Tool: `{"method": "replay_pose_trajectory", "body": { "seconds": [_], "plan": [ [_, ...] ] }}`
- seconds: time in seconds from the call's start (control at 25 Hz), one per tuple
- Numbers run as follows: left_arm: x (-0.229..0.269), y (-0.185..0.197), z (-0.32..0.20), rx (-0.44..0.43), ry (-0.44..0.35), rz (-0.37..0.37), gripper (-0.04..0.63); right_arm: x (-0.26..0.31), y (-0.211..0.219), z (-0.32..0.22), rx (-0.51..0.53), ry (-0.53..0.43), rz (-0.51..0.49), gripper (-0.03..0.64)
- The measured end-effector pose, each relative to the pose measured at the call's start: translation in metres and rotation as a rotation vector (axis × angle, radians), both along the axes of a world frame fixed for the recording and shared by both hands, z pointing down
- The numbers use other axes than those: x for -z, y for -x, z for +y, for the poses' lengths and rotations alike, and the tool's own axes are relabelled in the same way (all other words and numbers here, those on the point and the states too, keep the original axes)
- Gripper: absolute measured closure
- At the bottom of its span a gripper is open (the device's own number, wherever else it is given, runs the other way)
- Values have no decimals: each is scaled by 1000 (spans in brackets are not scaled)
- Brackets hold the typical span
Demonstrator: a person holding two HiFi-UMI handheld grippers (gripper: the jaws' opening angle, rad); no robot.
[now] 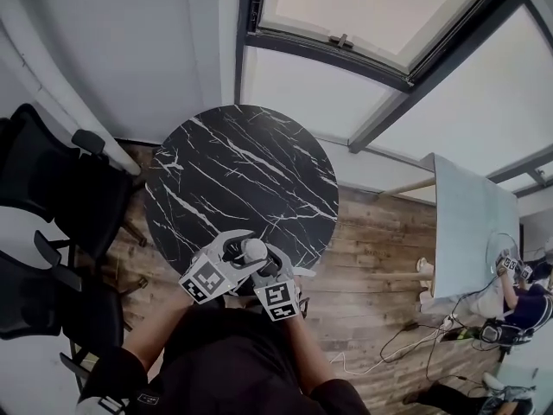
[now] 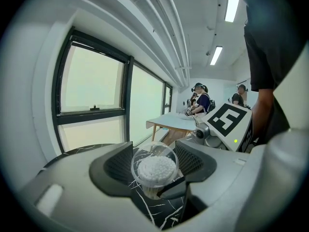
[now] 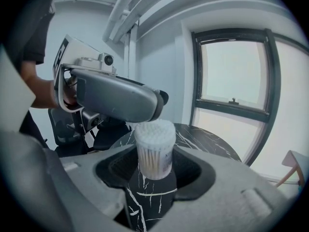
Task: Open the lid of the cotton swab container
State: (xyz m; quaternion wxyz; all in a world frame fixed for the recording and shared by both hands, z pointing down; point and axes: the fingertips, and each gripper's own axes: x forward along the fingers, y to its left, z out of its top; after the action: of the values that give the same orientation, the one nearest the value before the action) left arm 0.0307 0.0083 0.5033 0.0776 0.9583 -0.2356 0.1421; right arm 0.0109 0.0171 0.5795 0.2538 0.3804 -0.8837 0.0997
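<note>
On the near edge of a round black marble table (image 1: 238, 167) stands a small clear cotton swab container (image 1: 253, 250), packed with white-tipped swabs. My right gripper (image 3: 154, 167) has its jaws closed on the container's body (image 3: 154, 153), low down. My left gripper (image 2: 154, 167) comes in from above and the left, its jaws closed wide on the clear round lid (image 2: 154, 151) over the swab tips. In the right gripper view the left gripper (image 3: 120, 98) hangs right over the container's top. Whether the lid still touches the body's rim I cannot tell.
Black office chairs (image 1: 60, 197) crowd the table's left side. At the right stands a pale blue table (image 1: 471, 232), with a seated person (image 1: 523, 296) beyond it and cables (image 1: 406, 344) on the wooden floor. Large windows (image 1: 371, 15) line the far wall.
</note>
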Motion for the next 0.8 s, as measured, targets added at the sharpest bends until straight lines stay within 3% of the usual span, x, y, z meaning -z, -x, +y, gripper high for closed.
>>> {"method": "replay_pose_trajectory", "body": {
  "seconds": [0.8],
  "plan": [
    [6, 10, 12, -6, -23, 49, 310, 5, 4, 8, 2, -10, -23, 397]
  ]
}}
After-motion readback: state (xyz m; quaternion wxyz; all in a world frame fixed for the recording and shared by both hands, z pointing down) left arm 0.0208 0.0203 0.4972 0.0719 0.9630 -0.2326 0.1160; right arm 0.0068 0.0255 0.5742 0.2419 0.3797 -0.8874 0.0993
